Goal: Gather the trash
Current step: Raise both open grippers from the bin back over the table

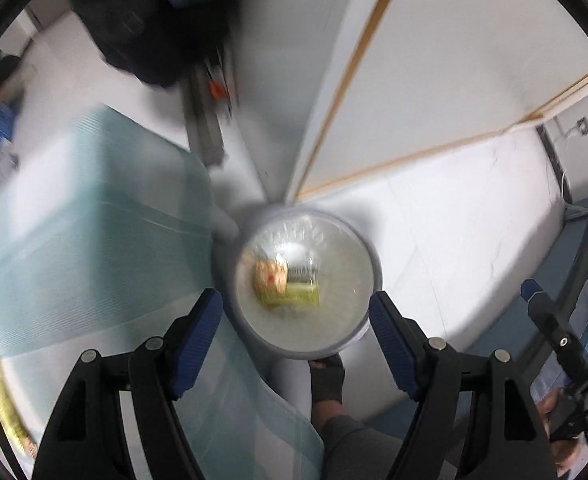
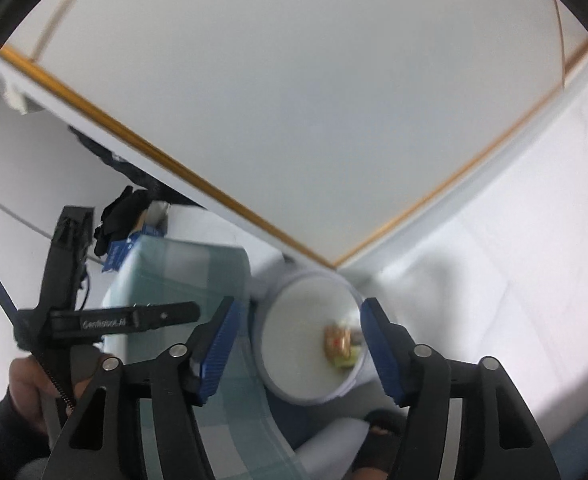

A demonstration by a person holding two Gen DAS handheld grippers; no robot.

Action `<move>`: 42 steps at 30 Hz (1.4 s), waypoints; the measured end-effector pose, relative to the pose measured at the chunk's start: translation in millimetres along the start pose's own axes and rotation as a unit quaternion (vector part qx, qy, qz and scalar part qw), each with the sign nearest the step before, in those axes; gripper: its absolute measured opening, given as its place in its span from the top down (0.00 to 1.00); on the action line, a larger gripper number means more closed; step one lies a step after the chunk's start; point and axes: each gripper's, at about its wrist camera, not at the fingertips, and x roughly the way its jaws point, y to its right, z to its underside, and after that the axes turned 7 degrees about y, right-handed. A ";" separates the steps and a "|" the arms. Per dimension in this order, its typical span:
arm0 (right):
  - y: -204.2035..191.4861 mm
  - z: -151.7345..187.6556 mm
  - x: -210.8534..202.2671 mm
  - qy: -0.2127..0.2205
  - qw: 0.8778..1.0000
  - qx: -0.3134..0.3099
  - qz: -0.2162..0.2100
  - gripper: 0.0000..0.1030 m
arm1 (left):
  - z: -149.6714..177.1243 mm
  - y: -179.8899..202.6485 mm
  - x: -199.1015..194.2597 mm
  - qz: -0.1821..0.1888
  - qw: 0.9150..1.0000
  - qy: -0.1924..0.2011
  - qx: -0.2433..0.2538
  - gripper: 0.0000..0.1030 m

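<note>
With both grippers held above the white bin (image 1: 368, 276), the collected trash lies at the bottom of its clear liner: an orange wrapper (image 1: 271, 276) and a green-and-silver packet (image 1: 300, 294) touching it. The left gripper (image 1: 296, 316) stands with its jaws apart and nothing between the blue pads; the right gripper (image 2: 298, 344) is likewise spread and empty. No earlier view is available, so only this state can be stated. The bin sits on the floor in a corner, just beside a pale green checked cloth (image 1: 78, 216) hanging over furniture, and a person's foot (image 1: 326, 376) touches or nearly touches its near rim. Likely risks from here: the foot or a descending gripper could tip the light bin and spill the wrappers; the cloth could snag a finger; the left view is blurred, so aim at any further item may be poor.
</note>
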 end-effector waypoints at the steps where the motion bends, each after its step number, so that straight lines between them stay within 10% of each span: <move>1: -6.3 -2.0 -5.3 0.007 1.000 -0.006 0.000 0.36 | 3.5 -2.8 -13.2 0.008 1.000 0.015 -0.003 0.29; 11: -106.4 -9.4 -86.9 0.098 0.990 -0.104 -0.008 0.30 | 39.3 -35.9 -127.0 0.053 0.984 0.168 -0.021 0.27; 23: -222.5 8.6 -142.2 0.182 0.963 -0.187 -0.066 0.13 | 88.9 -105.5 -243.9 -0.035 0.923 0.379 -0.060 0.18; 36: -322.8 55.2 -132.2 0.166 0.947 -0.237 -0.141 0.12 | 142.1 -185.7 -266.5 -0.107 0.882 0.439 -0.132 0.11; 42: -359.6 87.9 -115.8 0.163 0.935 -0.277 -0.149 0.12 | 159.0 -223.5 -252.5 -0.124 0.879 0.434 -0.157 0.11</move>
